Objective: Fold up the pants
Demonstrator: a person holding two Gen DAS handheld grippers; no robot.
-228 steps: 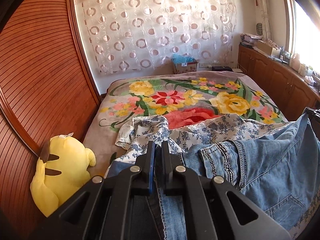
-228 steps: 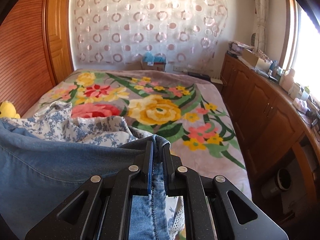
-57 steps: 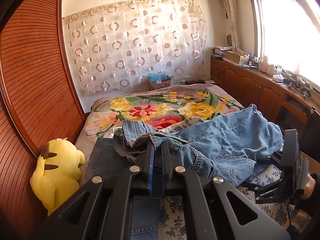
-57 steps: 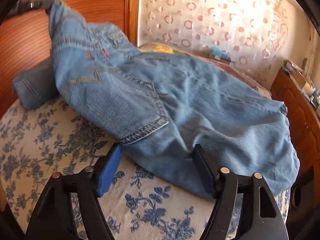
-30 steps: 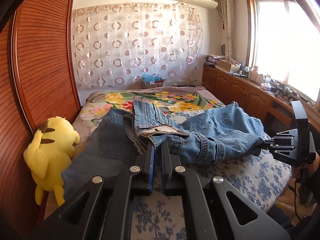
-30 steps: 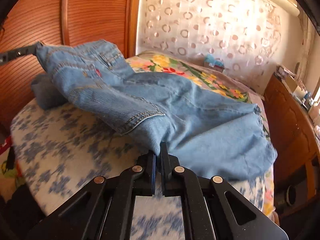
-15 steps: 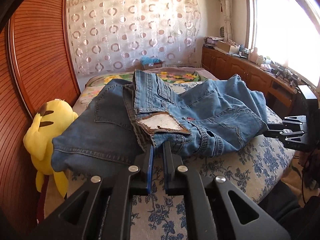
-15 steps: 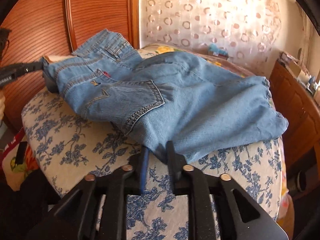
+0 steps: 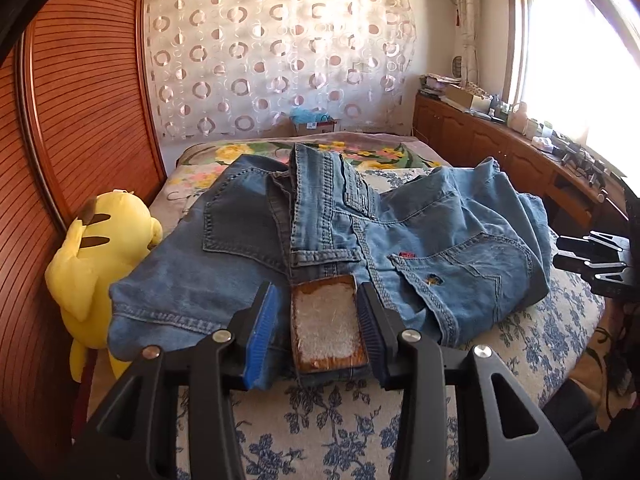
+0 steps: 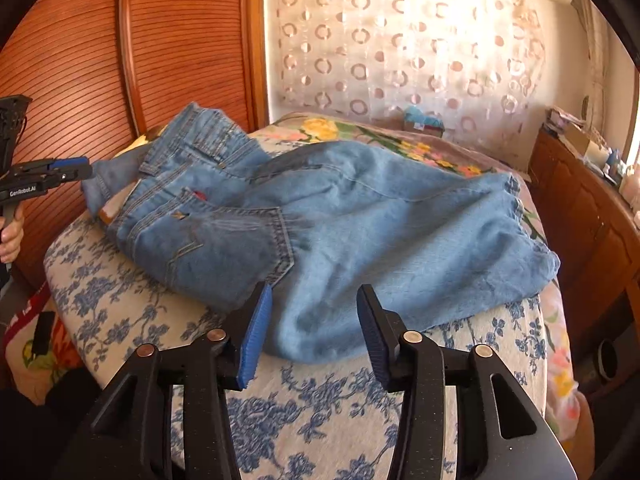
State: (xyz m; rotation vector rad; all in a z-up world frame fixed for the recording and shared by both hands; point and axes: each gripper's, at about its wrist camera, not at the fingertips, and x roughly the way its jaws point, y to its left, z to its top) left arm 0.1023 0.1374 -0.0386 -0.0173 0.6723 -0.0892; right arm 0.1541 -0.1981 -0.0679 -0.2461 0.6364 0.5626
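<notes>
Blue jeans (image 9: 460, 240) lie folded over on the blue-flowered sheet (image 9: 340, 420). My left gripper (image 9: 318, 320) is at the waistband and its jaws are opening. The brown leather patch (image 9: 326, 324) lies between the fingers, and the pads stand clear of it. In the right wrist view the jeans (image 10: 380, 216) spread across the bed. My right gripper (image 10: 312, 320) is at their near edge with its jaws opening. Denim lies between the pads but is not pinched. Each view shows the other gripper: the right gripper (image 9: 592, 256) and the left gripper (image 10: 60, 172), held by a hand (image 10: 10, 236).
A yellow plush toy (image 9: 100, 256) leans against the slatted wooden wall (image 9: 80, 120) left of the jeans. Wooden cabinets (image 9: 500, 152) run along the right side of the bed. A flowered blanket (image 10: 400, 140) covers the far half, with a small box (image 9: 314, 122) behind it.
Both grippers went from shut on the jeans to open and let go. The jeans, held up a second ago, have sunk onto the sheet. My left gripper came down with them.
</notes>
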